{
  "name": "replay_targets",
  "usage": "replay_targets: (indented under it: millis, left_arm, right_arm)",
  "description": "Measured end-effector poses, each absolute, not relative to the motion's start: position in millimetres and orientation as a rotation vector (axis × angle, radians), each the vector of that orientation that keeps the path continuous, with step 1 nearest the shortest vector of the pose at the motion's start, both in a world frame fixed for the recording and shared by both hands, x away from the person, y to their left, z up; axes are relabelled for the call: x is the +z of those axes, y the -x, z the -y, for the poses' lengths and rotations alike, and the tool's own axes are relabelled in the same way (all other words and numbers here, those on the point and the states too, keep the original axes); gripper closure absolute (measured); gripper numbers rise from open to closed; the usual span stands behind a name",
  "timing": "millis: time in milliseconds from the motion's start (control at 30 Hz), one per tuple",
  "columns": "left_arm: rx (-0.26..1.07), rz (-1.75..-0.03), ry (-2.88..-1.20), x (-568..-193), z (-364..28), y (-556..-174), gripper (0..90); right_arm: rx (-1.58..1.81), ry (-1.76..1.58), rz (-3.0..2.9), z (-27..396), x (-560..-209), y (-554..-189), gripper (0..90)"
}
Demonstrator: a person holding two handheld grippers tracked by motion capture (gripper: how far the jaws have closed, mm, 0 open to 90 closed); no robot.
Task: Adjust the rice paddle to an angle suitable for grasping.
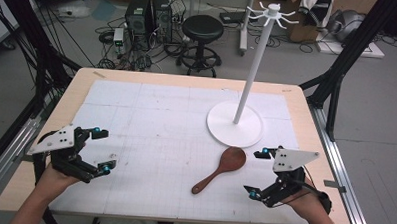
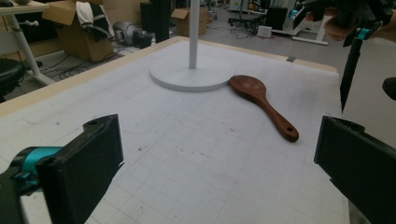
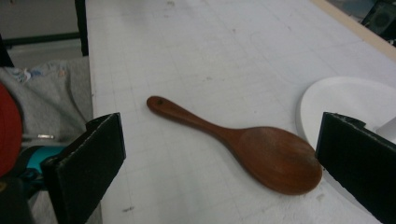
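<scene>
A brown wooden spoon (image 1: 221,168) (image 2: 266,102) (image 3: 243,142) lies flat on the white mat, its bowl close to the round base of a white hook stand (image 1: 234,125) (image 2: 191,73) (image 3: 338,105). My right gripper (image 1: 258,173) (image 3: 219,172) hovers open just right of the spoon, jaws wide, with the spoon lying between them in the right gripper view. At the table's left side my left gripper (image 1: 102,150) (image 2: 219,172) is open and holds nothing; it faces the spoon from afar. The right gripper (image 2: 348,28) also shows at the top right of the left gripper view.
The stand's tall pole (image 1: 256,59) rises to a crown of hooks (image 1: 272,13). The white mat (image 1: 161,125) covers most of the wooden table. Behind the table stand a black stool (image 1: 203,29), computer boxes (image 1: 147,15) and loose cables on the floor.
</scene>
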State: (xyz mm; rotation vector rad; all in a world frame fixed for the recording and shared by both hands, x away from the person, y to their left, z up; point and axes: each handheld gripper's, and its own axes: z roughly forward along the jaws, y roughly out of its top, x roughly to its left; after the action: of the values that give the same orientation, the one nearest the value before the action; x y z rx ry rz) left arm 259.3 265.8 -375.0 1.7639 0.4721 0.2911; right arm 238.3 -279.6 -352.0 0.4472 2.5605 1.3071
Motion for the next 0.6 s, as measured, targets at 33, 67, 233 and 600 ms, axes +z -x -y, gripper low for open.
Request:
replay_targets:
  millis: [33, 67, 233, 600]
  left_arm:
    - [0.291, -0.472, -1.763, -375.0, -265.7, -259.2, 1.7]
    - [0.291, -0.472, -1.762, -375.0, -265.7, -259.2, 1.7]
    - [0.292, -0.471, -1.763, -374.9, -266.0, -259.1, 1.7]
    - [0.289, -0.475, -1.766, -375.6, -264.9, -259.9, 1.7]
  right_arm:
    - [1.294, -0.445, -2.565, 280.1, -351.8, -238.3, 0.4]
    - [1.285, -0.442, -2.571, 280.7, -351.3, -238.5, 0.4]
    - [1.273, -0.447, -2.598, 283.4, -349.7, -240.0, 0.3]
    - [1.122, -0.421, -2.685, 284.4, -349.3, -239.3, 0.4]
